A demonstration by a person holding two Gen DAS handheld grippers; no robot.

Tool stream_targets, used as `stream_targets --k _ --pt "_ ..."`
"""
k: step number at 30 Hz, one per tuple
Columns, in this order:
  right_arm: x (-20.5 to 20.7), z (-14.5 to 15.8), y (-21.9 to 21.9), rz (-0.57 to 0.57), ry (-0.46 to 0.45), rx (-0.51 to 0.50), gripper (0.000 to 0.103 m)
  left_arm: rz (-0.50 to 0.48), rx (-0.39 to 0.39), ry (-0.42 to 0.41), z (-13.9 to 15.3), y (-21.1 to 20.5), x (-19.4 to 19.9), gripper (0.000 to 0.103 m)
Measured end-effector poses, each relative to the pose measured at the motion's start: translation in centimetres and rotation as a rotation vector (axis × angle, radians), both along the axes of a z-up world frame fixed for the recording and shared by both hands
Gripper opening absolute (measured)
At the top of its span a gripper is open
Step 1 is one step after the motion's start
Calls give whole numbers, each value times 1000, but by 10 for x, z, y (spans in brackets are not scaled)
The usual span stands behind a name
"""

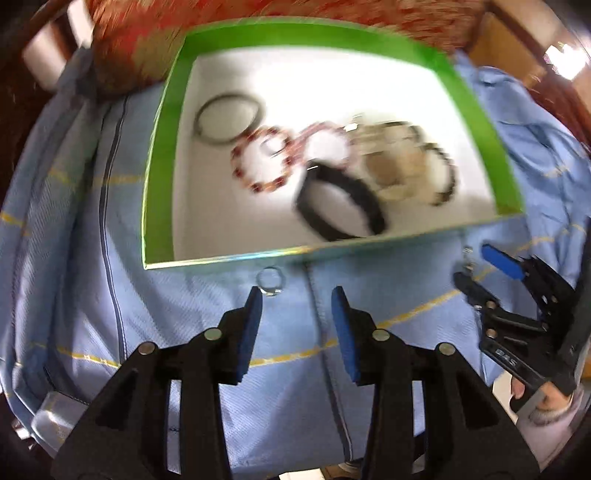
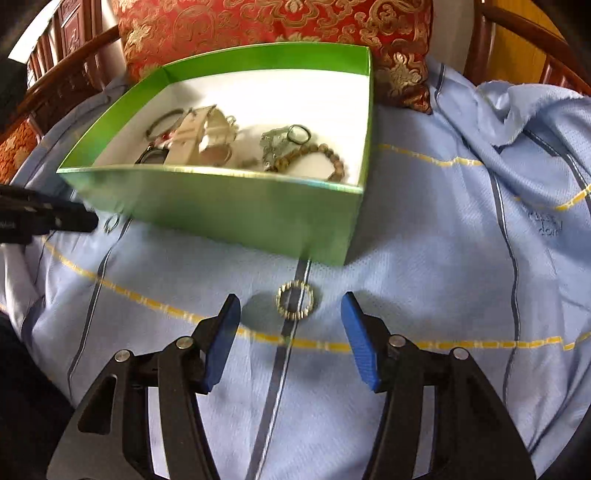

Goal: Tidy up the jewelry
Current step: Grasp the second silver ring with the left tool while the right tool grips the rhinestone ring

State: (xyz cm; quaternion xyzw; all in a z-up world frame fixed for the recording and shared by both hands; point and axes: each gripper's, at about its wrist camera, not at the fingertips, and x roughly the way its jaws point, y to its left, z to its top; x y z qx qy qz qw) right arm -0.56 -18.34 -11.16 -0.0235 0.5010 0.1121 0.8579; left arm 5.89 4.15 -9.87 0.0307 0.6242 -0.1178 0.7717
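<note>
Blue cloth (image 2: 424, 258) beneath both wide-open, empty tools, right tool (image 2: 290, 314) near beaded ring (image 2: 295, 299)

A light blue cloth (image 2: 424, 258) with yellow and dark blue stripes is covering the surface and is lying in loose folds at the right. A red cushion (image 2: 277, 26) with a gold pattern is leaning at the back, just behind the cloth, and it is showing blurred at the top of the left wrist view (image 1: 258, 11). Dark wooden furniture with curved rails (image 2: 66, 85) is standing behind it on both sides.
</note>
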Motion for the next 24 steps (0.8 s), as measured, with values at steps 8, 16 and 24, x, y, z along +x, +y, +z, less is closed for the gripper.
stream_targets --k 8,16,24 --pt "0 0 10 27 7 -31 23 53 61 41 -28 2 18 44" --pt "-6 -1 13 53 -26 -41 33 23 103 5 -29 -3 15 18" --pt "-7 0 19 57 -19 -66 36 18 98 9 -28 -9 14 18"
